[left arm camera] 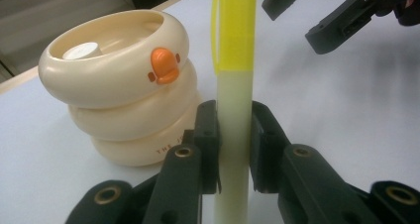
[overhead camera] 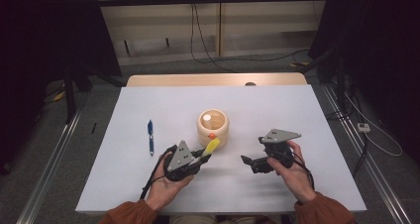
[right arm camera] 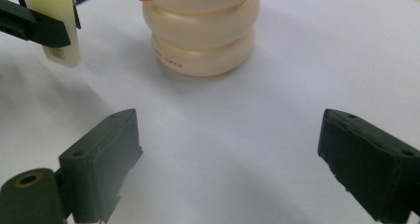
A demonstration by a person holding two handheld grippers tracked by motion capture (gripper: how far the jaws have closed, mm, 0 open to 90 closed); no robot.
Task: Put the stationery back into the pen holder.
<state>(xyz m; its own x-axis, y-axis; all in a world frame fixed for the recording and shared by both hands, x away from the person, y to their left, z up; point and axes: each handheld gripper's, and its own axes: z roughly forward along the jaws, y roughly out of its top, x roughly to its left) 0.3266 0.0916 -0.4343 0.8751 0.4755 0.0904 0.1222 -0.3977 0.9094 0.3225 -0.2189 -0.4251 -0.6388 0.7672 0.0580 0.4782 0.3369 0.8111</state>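
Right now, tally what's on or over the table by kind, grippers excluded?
Highlighter, yellow cap, held in the left gripper: 1
Pen, blue, lying on the table: 1
Cream duck-faced holder: 1
Total: 3

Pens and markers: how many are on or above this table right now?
2. A yellow highlighter is clamped in the left gripper, beside the cream duck-faced holder. A blue pen lies flat on the table, left of the holder. Others could sit inside the holder.
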